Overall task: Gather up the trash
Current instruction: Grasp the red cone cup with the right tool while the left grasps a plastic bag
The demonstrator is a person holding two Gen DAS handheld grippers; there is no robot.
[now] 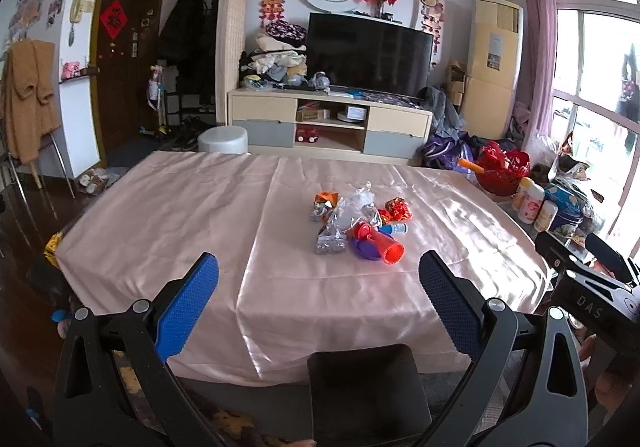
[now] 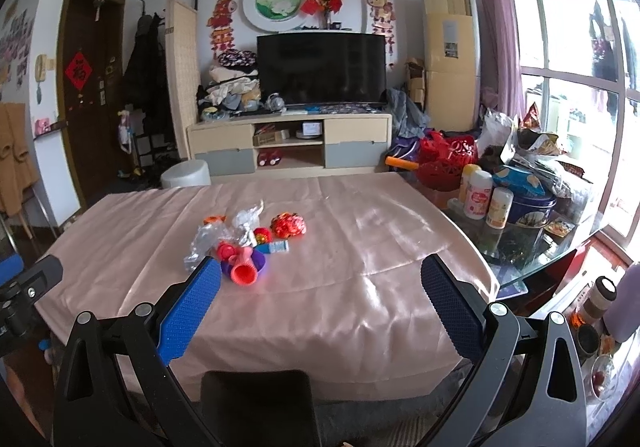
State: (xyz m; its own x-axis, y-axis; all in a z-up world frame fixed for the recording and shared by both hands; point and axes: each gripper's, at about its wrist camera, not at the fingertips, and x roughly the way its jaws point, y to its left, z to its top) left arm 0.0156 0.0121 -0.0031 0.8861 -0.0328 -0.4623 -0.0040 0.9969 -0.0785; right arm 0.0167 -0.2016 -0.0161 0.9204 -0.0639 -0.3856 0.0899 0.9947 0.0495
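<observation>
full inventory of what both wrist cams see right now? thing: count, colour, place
tablecloth: 1, pale pink satin, covers the table
trash pile: 1 cluster, mixed colours, centre of cloth
clear plastic bag: 1, transparent, in pile
orange cup: 1, on its side, near edge of pile
purple dish: 1, under the cup
red crumpled wrapper: 1, right of pile
small blue-white tube: 1, lying by wrapper
TV: 1, black, on cabinet behind
white bottles: 3, right of table
left hand-held gripper: open, empty, short of pile
right hand-held gripper: open, empty
</observation>
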